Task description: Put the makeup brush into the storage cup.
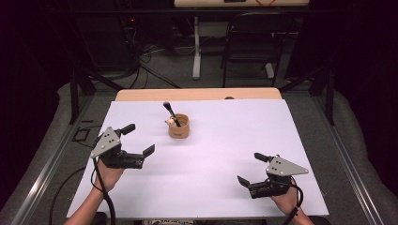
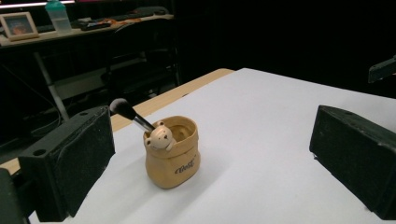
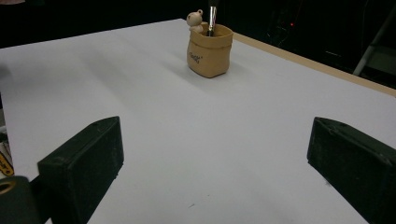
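A tan sack-shaped cup [image 1: 179, 127] with a small bear figure on its rim stands on the white sheet [image 1: 225, 140], toward the far middle. A black-handled makeup brush [image 1: 171, 112] leans in it, bristles up and to the left. My left gripper [image 1: 139, 139] hovers open at the left, short of the cup [image 2: 172, 156] and its brush [image 2: 128, 112]. Near the front right, my right gripper [image 1: 251, 169] is open with nothing between its jaws, well away from the cup [image 3: 209, 49].
The wooden table edge [image 1: 197, 94] shows beyond the sheet. A chair [image 1: 251, 42] and a desk leg [image 1: 196, 51] stand on the floor behind. Cables trail from both grippers off the near edge.
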The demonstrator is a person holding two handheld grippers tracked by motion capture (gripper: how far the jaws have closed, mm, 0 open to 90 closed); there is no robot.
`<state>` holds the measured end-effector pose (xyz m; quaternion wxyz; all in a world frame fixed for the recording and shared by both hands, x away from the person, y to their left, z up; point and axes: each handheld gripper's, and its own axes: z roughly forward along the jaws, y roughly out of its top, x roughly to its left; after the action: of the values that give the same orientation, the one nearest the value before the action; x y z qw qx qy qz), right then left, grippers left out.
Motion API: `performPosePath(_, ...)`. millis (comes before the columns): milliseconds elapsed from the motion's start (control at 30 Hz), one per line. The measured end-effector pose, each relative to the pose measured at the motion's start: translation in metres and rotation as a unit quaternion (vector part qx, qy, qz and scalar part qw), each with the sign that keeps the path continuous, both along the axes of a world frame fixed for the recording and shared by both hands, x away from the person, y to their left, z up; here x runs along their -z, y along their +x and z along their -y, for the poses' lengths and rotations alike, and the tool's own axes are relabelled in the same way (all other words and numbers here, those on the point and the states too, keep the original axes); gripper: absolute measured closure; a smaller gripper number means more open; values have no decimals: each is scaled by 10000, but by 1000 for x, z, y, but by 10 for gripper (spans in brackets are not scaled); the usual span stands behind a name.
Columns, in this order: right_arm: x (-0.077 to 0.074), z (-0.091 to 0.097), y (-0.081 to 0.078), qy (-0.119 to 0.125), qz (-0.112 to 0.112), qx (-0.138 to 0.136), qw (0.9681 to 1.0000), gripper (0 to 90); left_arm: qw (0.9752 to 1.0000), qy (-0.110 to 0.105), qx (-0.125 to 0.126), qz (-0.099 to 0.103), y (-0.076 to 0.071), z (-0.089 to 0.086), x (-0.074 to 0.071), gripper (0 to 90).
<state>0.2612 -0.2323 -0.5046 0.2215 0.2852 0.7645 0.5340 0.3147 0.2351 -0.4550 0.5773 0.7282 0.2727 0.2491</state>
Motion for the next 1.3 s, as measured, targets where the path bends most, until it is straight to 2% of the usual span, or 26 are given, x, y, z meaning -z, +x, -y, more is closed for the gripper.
performPosePath(333, 1, 0, 0, -1, 1, 6, 10000, 33, 9999, 14, -69, -138, -14, -12, 19, 0)
performPosePath(500, 1, 0, 0, -5, 10, 13, 10000, 34, 9997, -92, -104, -176, -21, -18, 31, 0)
performPosePath(633, 0, 0, 1, 13, 11, 9, 10000, 34, 9998, -154, -72, -142, -27, -18, 33, 0)
performPosePath(767, 0, 0, 0, 7, 45, 13, 10000, 34, 9998, -171, 90, -58, -33, -18, 36, 0)
performPosePath(900, 0, 1, 0, 17, 66, 19, 10000, 34, 9998, -124, 152, -29, -36, -20, 40, 0)
performPosePath(1000, 0, 1, 0, 11, 78, 16, 10000, 34, 9998, -168, 92, 5, -39, -23, 43, 0)
performPosePath(1200, 0, 1, -1, 29, 71, 30, 10000, 34, 9999, -122, 39, -8, -43, -30, 50, 0)
performPosePath(1300, 0, 1, -1, 24, 70, 19, 10000, 34, 9999, -121, 15, -83, -44, -33, 52, 1)
